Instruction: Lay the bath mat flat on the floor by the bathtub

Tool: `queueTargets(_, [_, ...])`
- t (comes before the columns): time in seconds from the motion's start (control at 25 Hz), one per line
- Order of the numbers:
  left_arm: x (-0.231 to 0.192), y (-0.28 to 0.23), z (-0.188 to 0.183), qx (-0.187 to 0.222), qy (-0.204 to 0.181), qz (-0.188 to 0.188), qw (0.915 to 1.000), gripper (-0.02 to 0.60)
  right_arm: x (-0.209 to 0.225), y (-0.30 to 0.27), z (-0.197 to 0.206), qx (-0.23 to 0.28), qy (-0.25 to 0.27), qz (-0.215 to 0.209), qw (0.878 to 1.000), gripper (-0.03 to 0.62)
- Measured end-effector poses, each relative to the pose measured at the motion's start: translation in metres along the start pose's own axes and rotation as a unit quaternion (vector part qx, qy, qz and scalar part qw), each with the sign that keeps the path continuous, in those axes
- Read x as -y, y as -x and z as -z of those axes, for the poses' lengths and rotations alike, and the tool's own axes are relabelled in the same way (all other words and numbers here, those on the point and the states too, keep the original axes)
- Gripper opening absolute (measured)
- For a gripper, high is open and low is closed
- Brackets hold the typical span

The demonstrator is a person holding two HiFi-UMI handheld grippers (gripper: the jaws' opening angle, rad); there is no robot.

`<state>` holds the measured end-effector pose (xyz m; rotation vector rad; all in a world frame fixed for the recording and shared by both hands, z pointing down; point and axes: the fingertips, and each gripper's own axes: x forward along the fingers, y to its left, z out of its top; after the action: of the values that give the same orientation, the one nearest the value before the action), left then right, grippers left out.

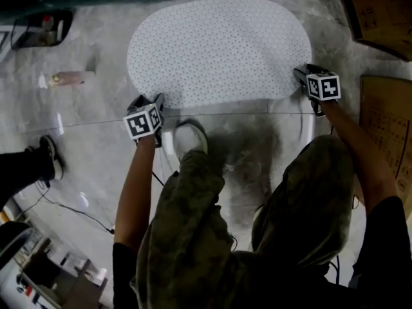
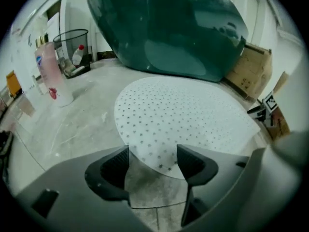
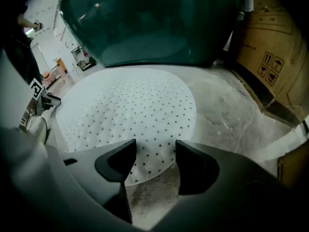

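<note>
Bath mat [image 1: 219, 50] flat by bathtub [image 2: 164, 28]; left gripper [image 2: 153, 161], right gripper [image 3: 155, 161] fingers wide, empty

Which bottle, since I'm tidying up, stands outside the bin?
The tall pink bottle, upright on the floor left of the bath mat; the white, red-capped bottle sits inside the black wire bin.

Right tool [image 3: 155, 151] jaws apart over bath mat [image 3: 125, 105] edge; mat flat on floor [image 3: 227, 110], perhaps touching green bathtub [image 3: 145, 28] behind.
</note>
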<state>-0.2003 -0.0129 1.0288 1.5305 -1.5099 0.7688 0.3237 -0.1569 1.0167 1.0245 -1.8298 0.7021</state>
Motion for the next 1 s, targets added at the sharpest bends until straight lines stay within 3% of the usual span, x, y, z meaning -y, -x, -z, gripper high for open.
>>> queueTargets(0.12, [-0.011,-0.003,0.002,0.0,0.014,-0.029,0.9995,0.336,0.001,-0.001,0.001,0.003,-0.007,-0.002,1.0,0.27])
queueTargets(0.36, [-0.007,-0.001,-0.009,0.04,0.117,-0.029,0.9919,0.336,-0.001,-0.001,0.003,0.013,-0.033,0.009,0.999,0.265])
queueTargets(0.52, [-0.001,-0.004,-0.007,0.041,0.101,-0.048,0.9929,0.332,-0.002,0.0,0.0,0.021,-0.03,0.01,0.999,0.258])
queueTargets(0.76, [-0.017,0.0,-0.009,0.04,0.111,-0.059,0.9912,0.174,-0.003,0.0,-0.003,0.028,-0.038,0.011,0.999,0.224])
queueTargets(0.8, [-0.017,0.0,-0.009,0.039,0.114,-0.051,0.9914,0.167,-0.003,0.001,-0.004,0.03,-0.042,0.014,0.999,0.17])
queueTargets(0.88, [-0.011,0.0,-0.014,0.051,0.134,-0.017,0.9895,0.152,-0.002,0.003,-0.004,0.036,-0.049,0.017,0.998,0.144])
queueTargets(0.92, [-0.003,0.0,-0.019,0.062,0.143,0.006,0.9878,0.085,-0.001,0.004,-0.005,0.039,-0.055,0.016,0.998,0.138])
queueTargets(1.0, [0.013,-0.001,-0.03,0.079,0.141,0.028,0.9865,0.046,-0.002,0.004,-0.006,0.049,-0.065,0.006,0.997,0.115])
